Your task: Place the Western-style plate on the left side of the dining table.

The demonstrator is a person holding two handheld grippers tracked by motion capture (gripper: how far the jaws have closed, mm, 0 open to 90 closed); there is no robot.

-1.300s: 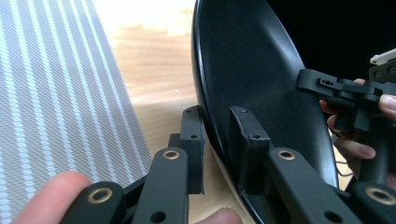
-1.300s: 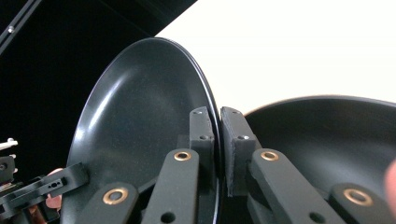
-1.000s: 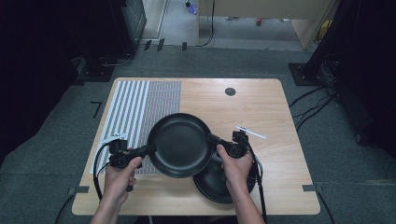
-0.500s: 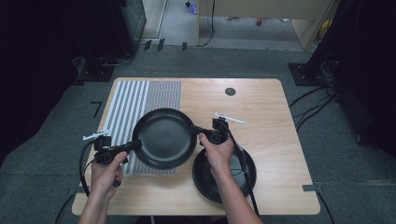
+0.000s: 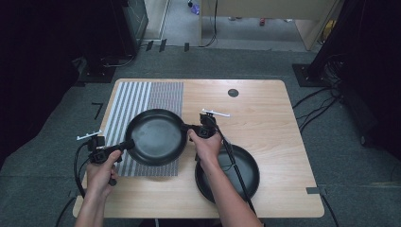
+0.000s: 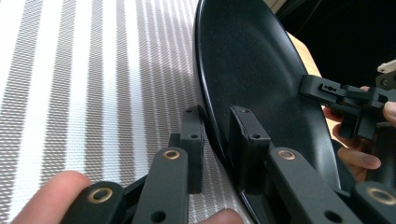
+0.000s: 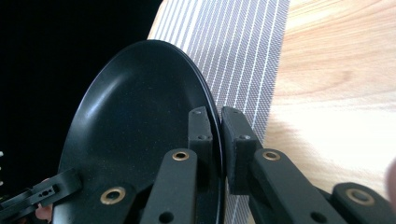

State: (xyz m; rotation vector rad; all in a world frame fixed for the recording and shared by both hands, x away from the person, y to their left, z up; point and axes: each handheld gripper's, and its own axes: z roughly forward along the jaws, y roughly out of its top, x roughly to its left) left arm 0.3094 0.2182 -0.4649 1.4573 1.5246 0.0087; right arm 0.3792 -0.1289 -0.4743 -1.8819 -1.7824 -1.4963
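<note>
Wooden worktop [image 5: 265,113], striped mat [image 5: 142,97]. Black plate [image 5: 156,137] pinched at opposite rims by left tool [image 5: 126,144], right tool [image 5: 189,128]. Risk: thin-edge grip slipping, plate dropping.

Camera setup: the high view sits above the person's edge of the wooden table [image 5: 265,109], looking forward and down, far enough back to take in the whole top plus the carpet around it. The left gripper view rides on the left gripper [image 6: 217,140], super close, looking along its jaws across the black plate [image 6: 252,74] toward the right gripper [image 6: 348,100] opposite. The right gripper view does the same from the other rim. All three share that plate and the striped mat [image 5: 142,101] under it.
</note>
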